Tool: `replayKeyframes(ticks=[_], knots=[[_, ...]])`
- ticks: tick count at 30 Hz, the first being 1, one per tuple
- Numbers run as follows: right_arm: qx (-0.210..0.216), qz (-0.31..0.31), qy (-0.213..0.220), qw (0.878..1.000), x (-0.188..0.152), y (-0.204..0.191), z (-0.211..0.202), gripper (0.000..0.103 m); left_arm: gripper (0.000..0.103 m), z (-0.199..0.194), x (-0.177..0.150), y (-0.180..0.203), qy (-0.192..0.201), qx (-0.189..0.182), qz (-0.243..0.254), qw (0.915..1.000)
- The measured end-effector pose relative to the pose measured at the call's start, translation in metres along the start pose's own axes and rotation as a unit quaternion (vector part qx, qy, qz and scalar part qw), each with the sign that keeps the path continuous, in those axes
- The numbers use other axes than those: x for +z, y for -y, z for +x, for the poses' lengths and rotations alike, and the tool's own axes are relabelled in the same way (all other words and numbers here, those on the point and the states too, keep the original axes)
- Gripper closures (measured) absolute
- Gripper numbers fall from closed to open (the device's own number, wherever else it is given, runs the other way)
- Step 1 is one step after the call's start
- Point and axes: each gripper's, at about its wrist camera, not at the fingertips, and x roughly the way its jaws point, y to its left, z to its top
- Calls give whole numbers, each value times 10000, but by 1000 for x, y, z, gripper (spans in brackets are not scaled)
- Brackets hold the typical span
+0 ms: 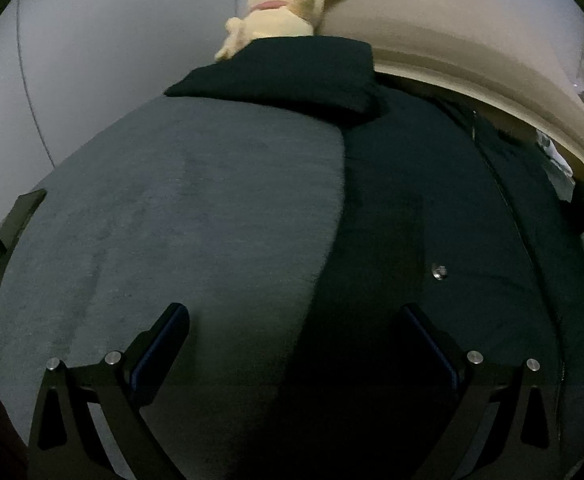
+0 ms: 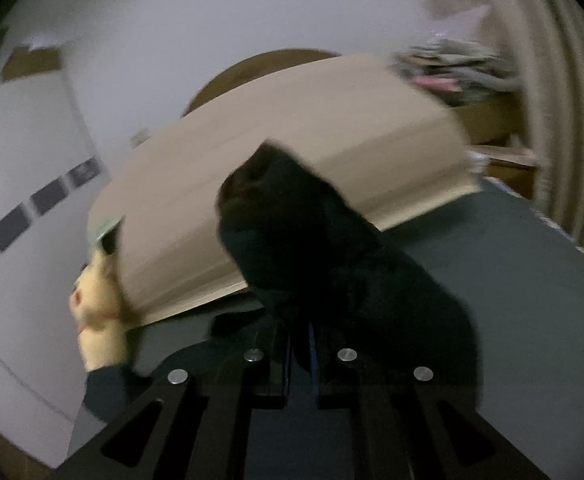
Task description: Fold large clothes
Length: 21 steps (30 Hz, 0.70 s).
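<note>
Left wrist view, left to right. A pale wall (image 1: 104,60) closes the far left side. The grey bedcover (image 1: 196,208) fills the left and middle of the bed. A yellow plush toy (image 1: 280,12) lies at the far end, touching a dark pillow (image 1: 288,72) just in front of it. The left gripper (image 1: 295,320) hovers over the bed with its jaws spread wide and nothing between them. The dark garment (image 1: 423,208) lies flat on the right half of the bed, its edge overlapping the grey cover; a small metal snap (image 1: 438,271) shows on it. A beige headboard-like panel (image 1: 471,40) borders the far right side.

Right wrist view, blurred. The wall (image 2: 172,40) with a row of dark tiles (image 2: 48,196) stands at left; the plush toy (image 2: 100,292) sits beside the beige panel (image 2: 292,140). The right gripper (image 2: 299,356) is clamped on a fold of the dark garment (image 2: 331,264), which rises in a bunch above the jaws and blocks the middle of the view. Cluttered wooden shelves (image 2: 487,120) stand at far right.
</note>
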Motion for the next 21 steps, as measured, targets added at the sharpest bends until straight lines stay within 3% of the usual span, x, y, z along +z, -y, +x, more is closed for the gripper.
replayKeyframes(ticks=[7, 12, 14, 16, 18, 21], knots=[[479, -447, -712, 9953, -62, -105, 65, 95, 0, 0, -2, -23, 36, -27, -208, 9998], [511, -703, -1202, 9889, -108, -139, 115, 93, 0, 0, 0, -34, 82, 11, -279, 9996], [414, -769, -1376, 9866, -126, -150, 132, 85, 0, 0, 0, -37, 103, 35, -305, 9995], [299, -834, -1543, 9840, -144, -155, 140, 55, 0, 0, 0, -40, 110, 50, -323, 9994], [245, -908, -1592, 9828, -151, -152, 141, 35, 0, -1, 1, -42, 125, 78, -326, 9994], [296, -913, -1627, 9820, -154, -149, 139, 33, 0, -1, 4, -43, 132, 103, -326, 9993]])
